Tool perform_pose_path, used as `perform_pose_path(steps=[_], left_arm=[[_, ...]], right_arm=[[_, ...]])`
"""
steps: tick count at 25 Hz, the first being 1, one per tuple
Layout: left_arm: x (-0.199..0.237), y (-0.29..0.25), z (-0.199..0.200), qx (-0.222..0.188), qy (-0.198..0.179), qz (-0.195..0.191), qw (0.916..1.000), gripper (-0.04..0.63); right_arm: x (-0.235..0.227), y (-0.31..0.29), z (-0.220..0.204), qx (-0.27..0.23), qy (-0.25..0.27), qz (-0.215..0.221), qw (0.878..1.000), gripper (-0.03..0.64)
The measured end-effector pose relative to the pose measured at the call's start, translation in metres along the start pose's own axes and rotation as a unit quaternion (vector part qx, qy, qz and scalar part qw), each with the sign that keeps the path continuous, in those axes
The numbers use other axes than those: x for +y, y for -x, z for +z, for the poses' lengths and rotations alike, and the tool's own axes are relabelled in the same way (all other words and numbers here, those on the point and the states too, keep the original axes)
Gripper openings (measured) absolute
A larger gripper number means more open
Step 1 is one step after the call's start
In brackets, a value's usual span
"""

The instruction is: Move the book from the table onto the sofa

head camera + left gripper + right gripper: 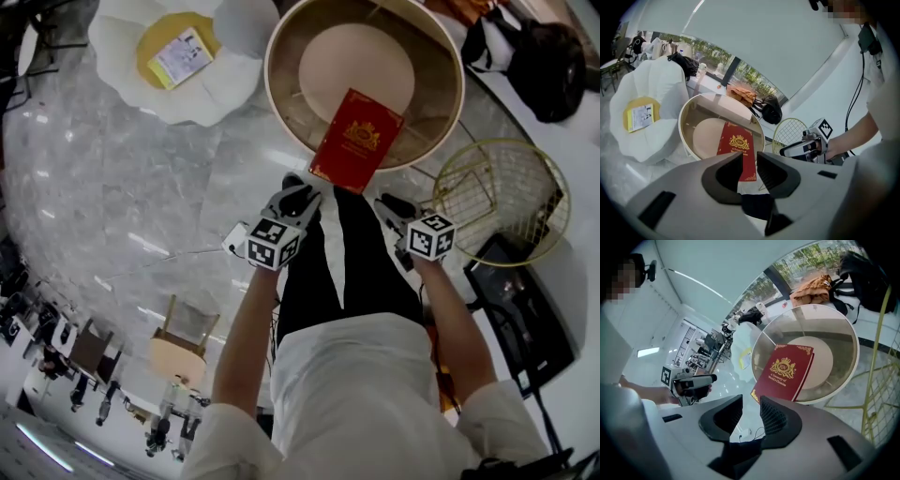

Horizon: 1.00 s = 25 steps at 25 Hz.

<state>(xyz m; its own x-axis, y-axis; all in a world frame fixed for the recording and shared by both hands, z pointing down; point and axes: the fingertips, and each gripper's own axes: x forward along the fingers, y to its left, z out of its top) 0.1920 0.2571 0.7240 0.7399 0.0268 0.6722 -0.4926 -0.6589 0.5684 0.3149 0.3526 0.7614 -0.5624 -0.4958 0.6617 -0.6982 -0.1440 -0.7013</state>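
Observation:
A red book (356, 139) with a gold crest lies on the round glass-topped table (281, 94), its near corner hanging over the rim towards me. My left gripper (298, 192) hovers just short of that corner, and my right gripper (389, 204) is a little to the right of it. In the left gripper view the book (737, 146) shows beyond my left gripper (749, 161), whose jaws stand apart with nothing between them. The right gripper (751, 406) is likewise open and empty, with the book (785, 371) ahead. A white petal-shaped sofa seat (122, 42) lies to the far left.
On the seat's yellow middle lies a small booklet (183, 56). A gold wire side table (502, 197) stands right of the round table, with a black stand (520, 300) near it. A black bag (539, 56) and an orange bag (743, 93) lie beyond. The floor is glossy marble.

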Motion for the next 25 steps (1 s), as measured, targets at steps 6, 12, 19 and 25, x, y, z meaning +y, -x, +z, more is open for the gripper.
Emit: perform_pose_path(steps=[6, 12, 19, 25], left_arm=[[0.031, -0.04, -0.032, 0.032, 0.014, 0.012, 0.9993, 0.131], [0.069, -0.075, -0.06, 0.066, 0.02, 0.026, 0.9973, 0.174], [0.095, -0.102, -0.081, 0.094, 0.049, 0.004, 0.9944, 0.23], [0.094, -0.118, -0.091, 0.121, 0.042, -0.032, 0.9912, 0.245]], right_arm=[[-0.037, -0.04, -0.028, 0.032, -0.041, 0.001, 0.999, 0.172], [-0.065, -0.078, -0.048, 0.042, -0.081, 0.006, 0.996, 0.204], [-0.094, -0.104, -0.071, 0.045, -0.138, 0.004, 0.989, 0.264], [-0.102, -0.122, -0.073, 0.04, -0.195, 0.046, 0.979, 0.35]])
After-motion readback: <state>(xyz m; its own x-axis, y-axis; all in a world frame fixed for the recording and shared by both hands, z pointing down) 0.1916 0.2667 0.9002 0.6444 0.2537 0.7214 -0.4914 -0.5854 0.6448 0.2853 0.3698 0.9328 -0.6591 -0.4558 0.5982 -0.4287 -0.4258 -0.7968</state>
